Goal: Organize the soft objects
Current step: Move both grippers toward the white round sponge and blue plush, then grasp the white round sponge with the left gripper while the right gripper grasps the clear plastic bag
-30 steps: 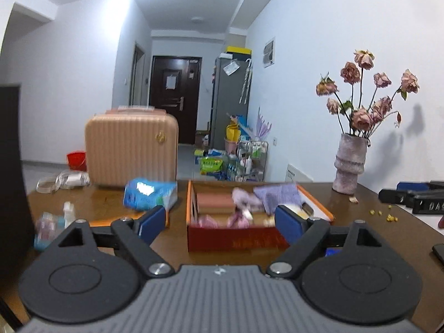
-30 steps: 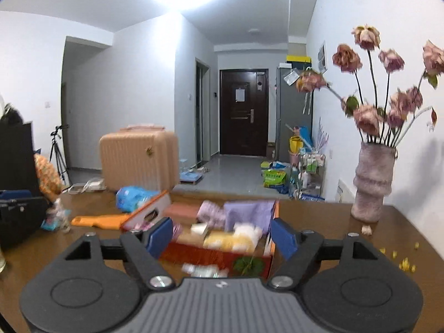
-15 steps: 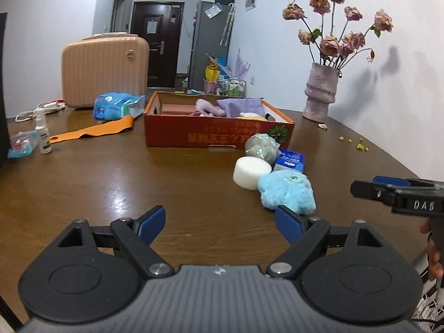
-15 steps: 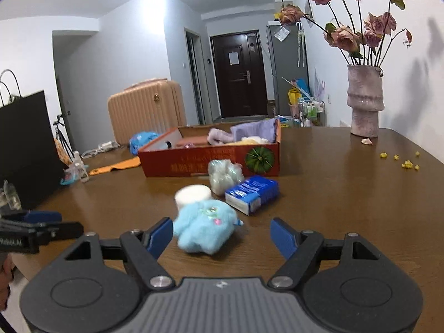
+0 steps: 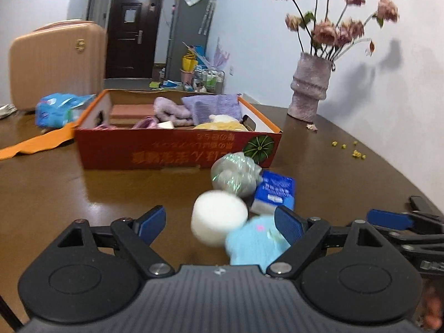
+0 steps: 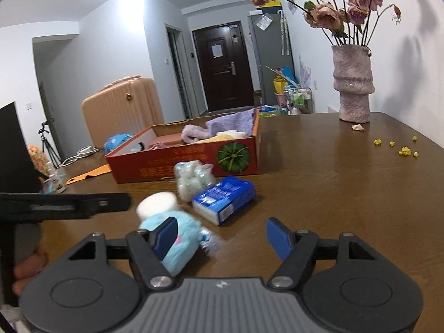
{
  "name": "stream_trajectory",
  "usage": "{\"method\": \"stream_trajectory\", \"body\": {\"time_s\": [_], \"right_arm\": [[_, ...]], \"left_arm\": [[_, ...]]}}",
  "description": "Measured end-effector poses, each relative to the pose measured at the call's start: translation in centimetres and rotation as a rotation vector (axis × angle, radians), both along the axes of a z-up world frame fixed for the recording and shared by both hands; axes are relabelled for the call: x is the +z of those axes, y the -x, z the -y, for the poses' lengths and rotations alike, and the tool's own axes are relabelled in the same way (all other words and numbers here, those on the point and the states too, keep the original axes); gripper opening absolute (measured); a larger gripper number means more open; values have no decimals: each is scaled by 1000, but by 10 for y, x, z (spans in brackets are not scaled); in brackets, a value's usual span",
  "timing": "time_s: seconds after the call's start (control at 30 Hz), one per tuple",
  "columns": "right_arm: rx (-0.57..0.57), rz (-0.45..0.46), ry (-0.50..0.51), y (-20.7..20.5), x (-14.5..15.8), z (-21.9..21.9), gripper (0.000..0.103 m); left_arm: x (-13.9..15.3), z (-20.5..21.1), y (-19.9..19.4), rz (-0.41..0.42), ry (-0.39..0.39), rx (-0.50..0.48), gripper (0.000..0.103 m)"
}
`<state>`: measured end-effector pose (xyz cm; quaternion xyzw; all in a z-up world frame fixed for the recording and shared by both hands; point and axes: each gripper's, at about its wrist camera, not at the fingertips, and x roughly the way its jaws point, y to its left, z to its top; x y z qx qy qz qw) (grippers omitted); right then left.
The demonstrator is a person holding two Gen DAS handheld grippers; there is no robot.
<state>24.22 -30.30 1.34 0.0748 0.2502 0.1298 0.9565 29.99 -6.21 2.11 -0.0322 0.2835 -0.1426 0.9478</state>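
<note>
Both tongs now sit lower and closer to the loose pile than a second ago. The left tongs (image 5: 220, 222) stand wide and empty, with the white sponge (image 5: 218, 216) and the blue plush toy (image 5: 255, 242) lying on the bench (image 5: 83, 194) between the fingers. The right tongs (image 6: 222, 234) have just been closing — nothing pressed, the plush (image 6: 180, 238) beside their left finger. The red box (image 5: 177, 149) stands beyond, the bagged cotton (image 5: 234, 173) and tissue pack (image 5: 274, 191) before it — bare bench lies open to the left.
</note>
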Motion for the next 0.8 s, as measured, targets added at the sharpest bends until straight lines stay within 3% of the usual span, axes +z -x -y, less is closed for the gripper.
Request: {"method": "stream_trajectory", "body": {"time_s": [0.1,0.27,0.3,0.33,0.4,0.5,0.63,0.7,0.77,0.8], "right_arm": [[-12,-6,7,-17,1,3,71],[14,-6,22,-50,3,-5,71],[26,-7,24,-58,3,-9,71],[38,-8,26,-66,3,-13,71],[62,-7,30,-85,3,-21,70],[90,-21,31,-113,1,-37,70],[114,-48,51,-146,-7,-59,70],[131,-64,69,-157,-12,-71,65],[159,-84,88,-165,-19,-82,43],[166,-89,89,-166,-23,-86,43]], "left_arm": [[-14,11,-33,-45,-25,1,86],[-29,6,-59,-118,44,-26,86],[-30,6,-60,-120,40,-32,82],[-31,6,-61,-122,24,-42,69],[-32,6,-63,-118,-11,-65,61],[-32,-8,-65,-103,-19,-40,60],[-31,-34,-72,-100,43,10,64],[-31,-41,-74,-88,56,24,65],[-33,-44,-76,-84,65,7,66],[-36,-46,-77,-92,75,-9,64]]}}
